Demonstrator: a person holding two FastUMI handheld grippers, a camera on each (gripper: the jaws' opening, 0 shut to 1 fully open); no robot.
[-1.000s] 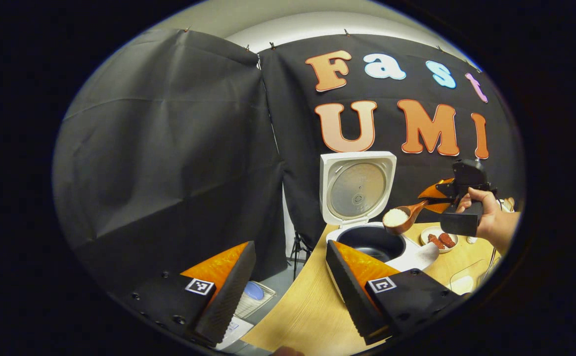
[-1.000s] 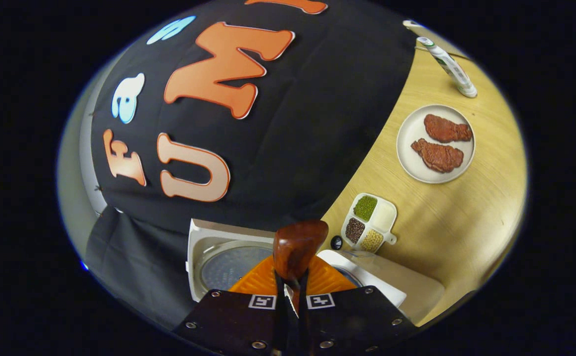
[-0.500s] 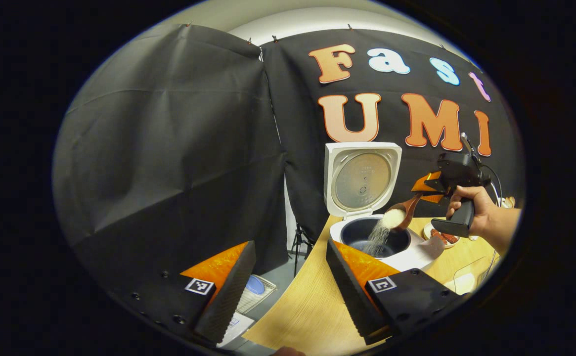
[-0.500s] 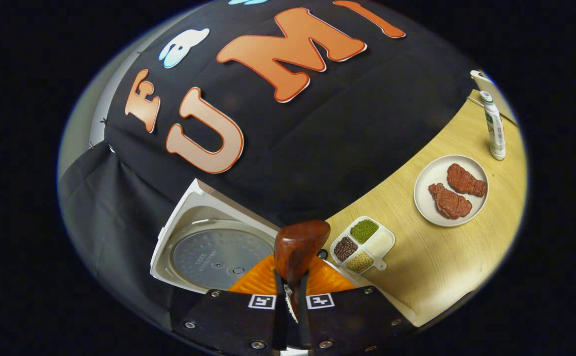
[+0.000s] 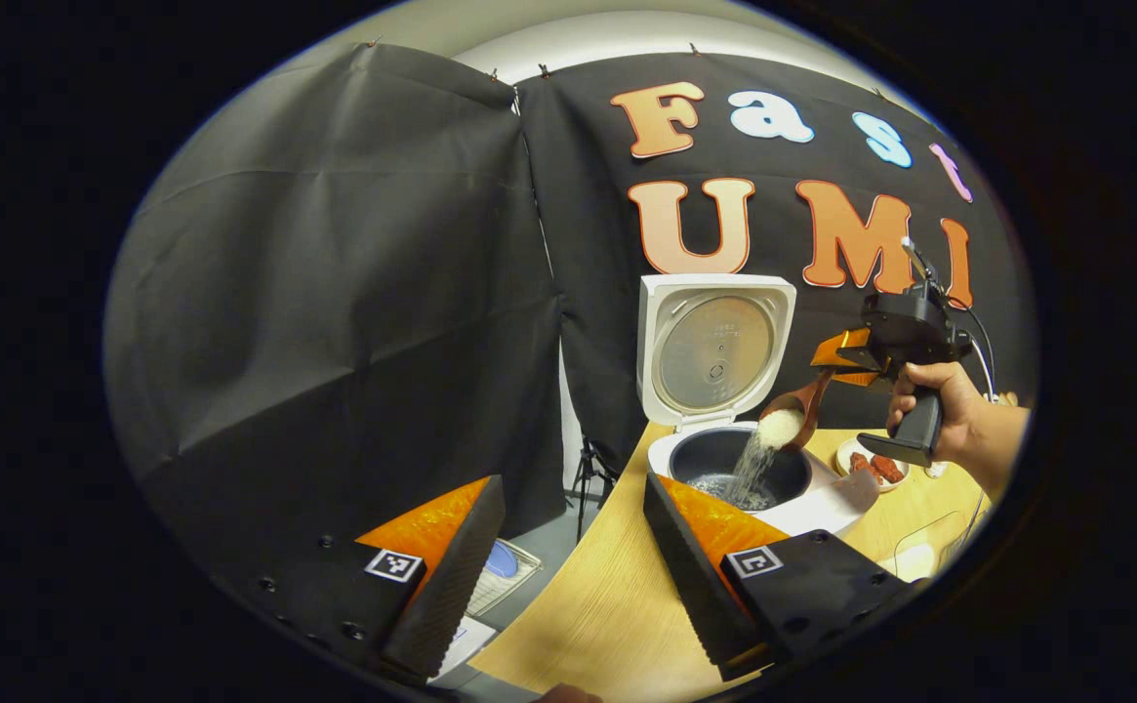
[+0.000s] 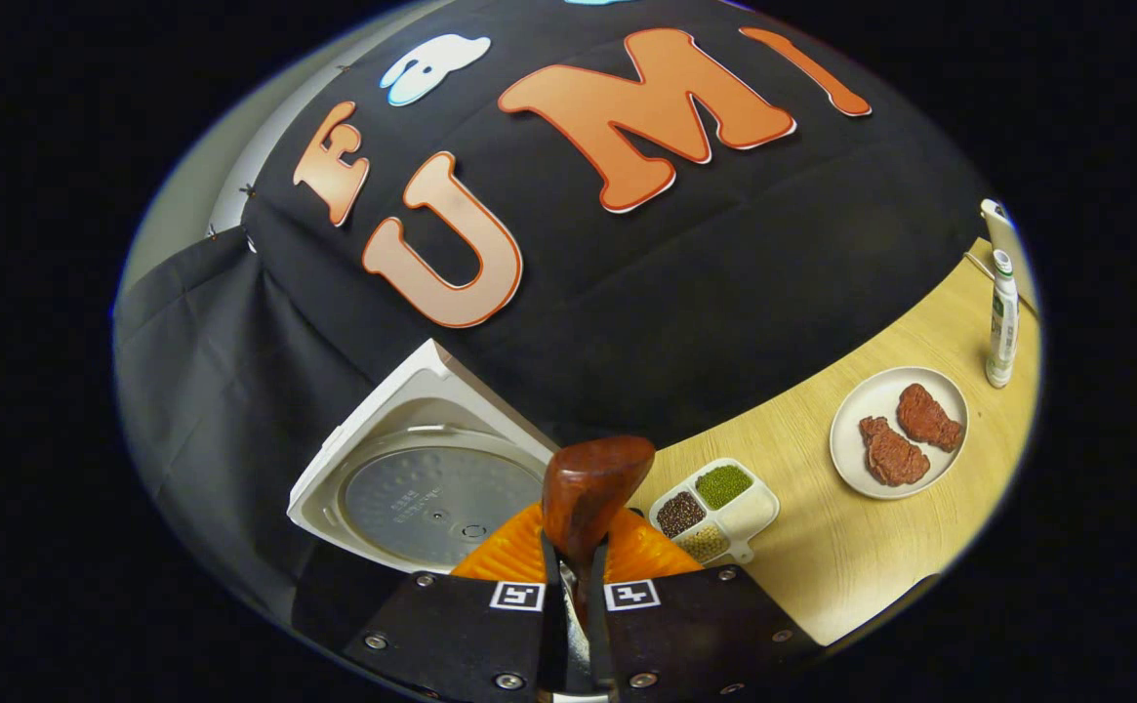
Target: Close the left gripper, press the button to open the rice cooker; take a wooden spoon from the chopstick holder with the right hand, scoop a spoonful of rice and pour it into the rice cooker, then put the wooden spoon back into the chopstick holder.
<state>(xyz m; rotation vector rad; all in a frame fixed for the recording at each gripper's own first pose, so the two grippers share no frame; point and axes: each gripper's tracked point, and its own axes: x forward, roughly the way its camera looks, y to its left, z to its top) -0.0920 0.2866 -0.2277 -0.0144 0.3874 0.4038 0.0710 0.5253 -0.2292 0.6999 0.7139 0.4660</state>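
Note:
In the left gripper view the white rice cooker (image 5: 827, 503) stands on the table with its lid (image 5: 714, 342) raised. A hand holds my right gripper (image 5: 836, 353) above it, shut on the handle of the wooden spoon (image 5: 791, 418). The spoon is tipped and white rice (image 5: 751, 467) streams from it into the dark inner pot (image 5: 700, 459). My left gripper (image 5: 573, 483) hangs open and empty at the table's near left edge, apart from the cooker. In the right gripper view the spoon's handle (image 6: 592, 483) sticks up between the shut fingers of my right gripper (image 6: 573, 571), beside the lid (image 6: 422, 488).
A divided dish of grains (image 6: 714, 508) lies on the wooden table (image 6: 851, 566) just behind the cooker. Farther right are a plate with two pieces of meat (image 6: 900, 434) and an upright tube (image 6: 1000, 312). Left of the table edge (image 5: 607, 596) is open floor.
The right gripper rose a little and rolled, tipping the spoon; rice that lay in its bowl now pours into the pot. The left gripper has barely moved.

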